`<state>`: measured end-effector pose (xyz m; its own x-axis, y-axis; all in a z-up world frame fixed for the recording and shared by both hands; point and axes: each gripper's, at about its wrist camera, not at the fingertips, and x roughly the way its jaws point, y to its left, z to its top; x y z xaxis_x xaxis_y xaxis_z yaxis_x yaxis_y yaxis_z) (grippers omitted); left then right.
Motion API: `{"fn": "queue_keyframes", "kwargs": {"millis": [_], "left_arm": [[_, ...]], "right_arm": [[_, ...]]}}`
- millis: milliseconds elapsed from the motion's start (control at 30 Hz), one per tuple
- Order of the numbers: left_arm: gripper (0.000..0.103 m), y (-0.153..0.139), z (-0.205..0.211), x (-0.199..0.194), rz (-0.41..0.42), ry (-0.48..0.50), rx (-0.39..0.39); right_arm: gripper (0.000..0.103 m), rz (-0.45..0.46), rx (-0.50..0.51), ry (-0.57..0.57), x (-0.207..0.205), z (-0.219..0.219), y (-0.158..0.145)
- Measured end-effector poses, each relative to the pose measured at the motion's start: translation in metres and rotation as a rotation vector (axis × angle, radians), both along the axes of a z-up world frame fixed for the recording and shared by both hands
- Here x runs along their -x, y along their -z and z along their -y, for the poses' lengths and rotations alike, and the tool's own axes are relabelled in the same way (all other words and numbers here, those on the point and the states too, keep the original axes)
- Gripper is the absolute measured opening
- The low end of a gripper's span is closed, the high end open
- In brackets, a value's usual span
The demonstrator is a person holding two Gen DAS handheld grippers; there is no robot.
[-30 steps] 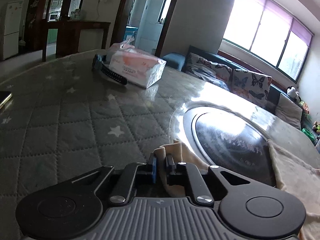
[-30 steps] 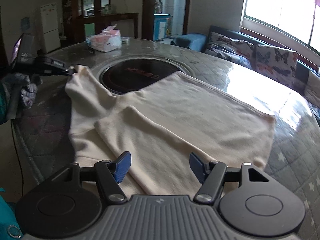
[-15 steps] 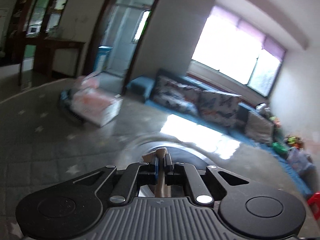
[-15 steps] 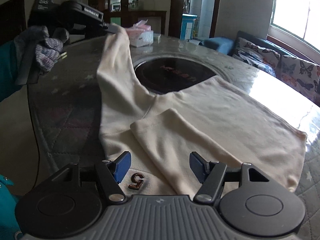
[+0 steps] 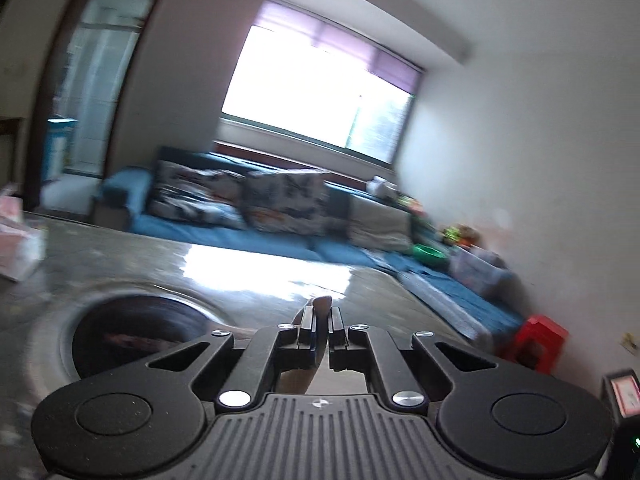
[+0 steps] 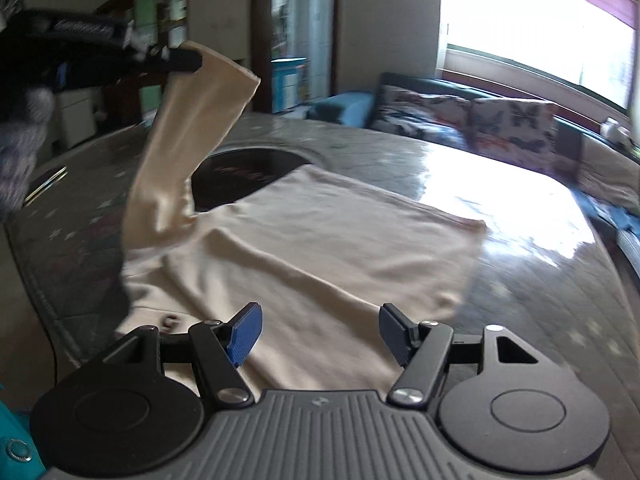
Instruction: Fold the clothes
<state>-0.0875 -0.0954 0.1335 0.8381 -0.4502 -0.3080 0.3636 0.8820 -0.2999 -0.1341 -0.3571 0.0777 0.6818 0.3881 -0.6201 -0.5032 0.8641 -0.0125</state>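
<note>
A cream long-sleeved shirt (image 6: 320,248) lies spread on the grey table (image 6: 520,300), partly over a round black inset (image 6: 240,176). My left gripper (image 5: 320,320) is shut on the end of one sleeve (image 5: 316,308). In the right wrist view that left gripper (image 6: 176,58) holds the sleeve (image 6: 192,120) lifted high above the table's left side, the sleeve hanging down to the shirt body. My right gripper (image 6: 316,332) is open and empty, just above the near part of the shirt.
A pink tissue pack (image 5: 16,248) lies on the far left of the table. A blue sofa with butterfly cushions (image 5: 280,204) runs under the window. A red stool (image 5: 536,344) stands right of the table. A small dark motif (image 6: 172,320) marks the shirt's near-left edge.
My left gripper has lifted the sleeve from the table high into the air and swung right. The right gripper stayed open, shifting slightly over the shirt.
</note>
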Motion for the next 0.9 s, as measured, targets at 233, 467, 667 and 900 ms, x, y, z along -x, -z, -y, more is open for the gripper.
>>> {"fn": "queue_keyframes", "kwargs": {"millis": [233, 467, 667, 900], "left_arm": [[0.006, 0.043, 0.065, -0.006, -0.108, 0.162, -0.019], [0.024, 0.079, 0.081, -0.009, -0.233, 0.236, -0.104], [0.033, 0.08, 0.041, -0.005, -0.23, 0.184, -0.143], [0.033, 0.083, -0.022, -0.01, -0.252, 0.041, -0.173]], "right_arm": [[0.066, -0.001, -0.03, 0.123, 0.006, 0.038, 0.001], [0.066, -0.009, -0.042, 0.175, 0.002, 0.049, 0.003], [0.06, -0.023, -0.058, 0.161, -0.009, 0.038, 0.005], [0.038, -0.096, -0.081, 0.109, -0.031, 0.013, 0.018]]}}
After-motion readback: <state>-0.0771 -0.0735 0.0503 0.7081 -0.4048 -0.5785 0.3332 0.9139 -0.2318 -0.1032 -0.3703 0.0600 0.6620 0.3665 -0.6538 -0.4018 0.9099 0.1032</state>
